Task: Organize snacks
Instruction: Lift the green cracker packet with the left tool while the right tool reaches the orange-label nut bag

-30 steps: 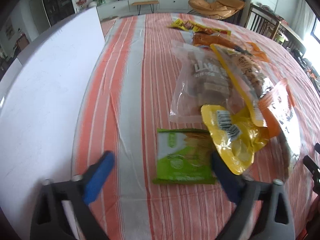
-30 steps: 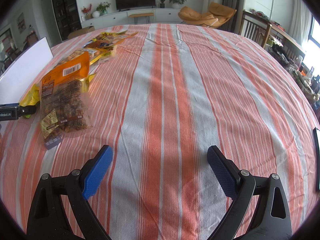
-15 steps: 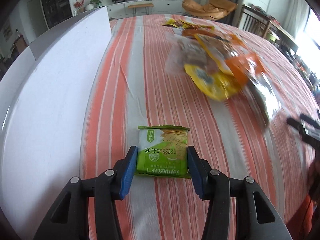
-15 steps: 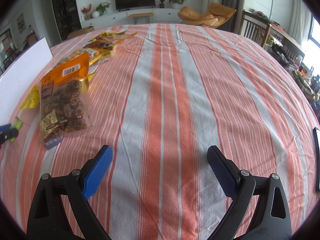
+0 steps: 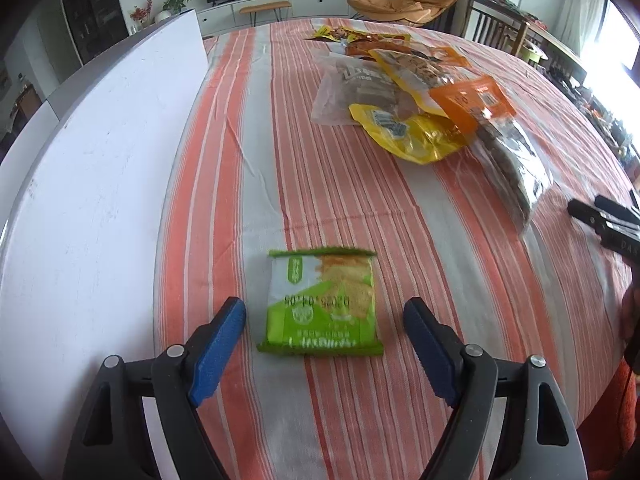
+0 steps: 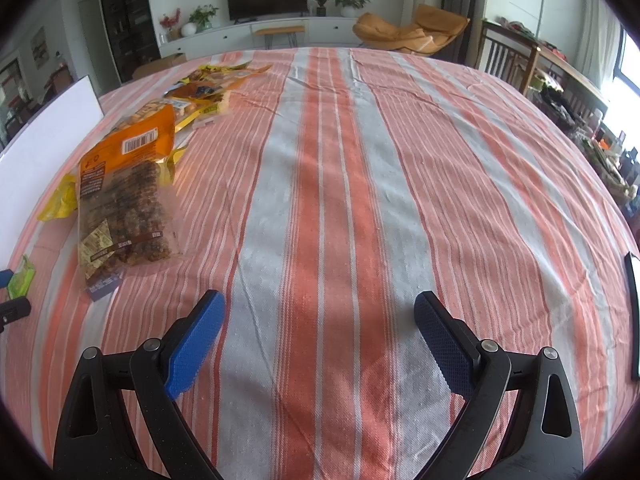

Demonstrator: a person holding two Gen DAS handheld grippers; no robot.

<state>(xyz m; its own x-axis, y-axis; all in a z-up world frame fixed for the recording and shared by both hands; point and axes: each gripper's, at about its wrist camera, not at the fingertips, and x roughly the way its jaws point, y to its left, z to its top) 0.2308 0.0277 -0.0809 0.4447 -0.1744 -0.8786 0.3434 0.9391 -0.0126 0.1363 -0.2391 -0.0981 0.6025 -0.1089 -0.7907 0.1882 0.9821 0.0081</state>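
Note:
A small green snack packet [image 5: 322, 304] lies flat on the striped tablecloth [image 5: 280, 168]. It sits between the blue pads of my left gripper [image 5: 324, 312], whose jaws are opening, with a gap on each side of the packet. Farther back is a pile of snack bags: a yellow bag [image 5: 408, 136], an orange-topped bag of dark pieces [image 5: 508, 148] and a clear bag [image 5: 352, 88]. My right gripper [image 6: 320, 312] stands open over bare cloth, holding nothing. In its view the orange-topped bag [image 6: 128, 192] lies at the left and the green packet [image 6: 22, 282] at the far left edge.
A white panel [image 5: 92, 160] runs along the table's left side, close to the left finger. A dark flat object [image 6: 632, 312] lies at the table's right edge. Part of the right gripper [image 5: 604, 220] shows at the right of the left wrist view.
My left gripper shut on the green packet and drew it away from the pile toward the near edge. It has since opened, leaving the packet on the cloth. The right gripper stayed still.

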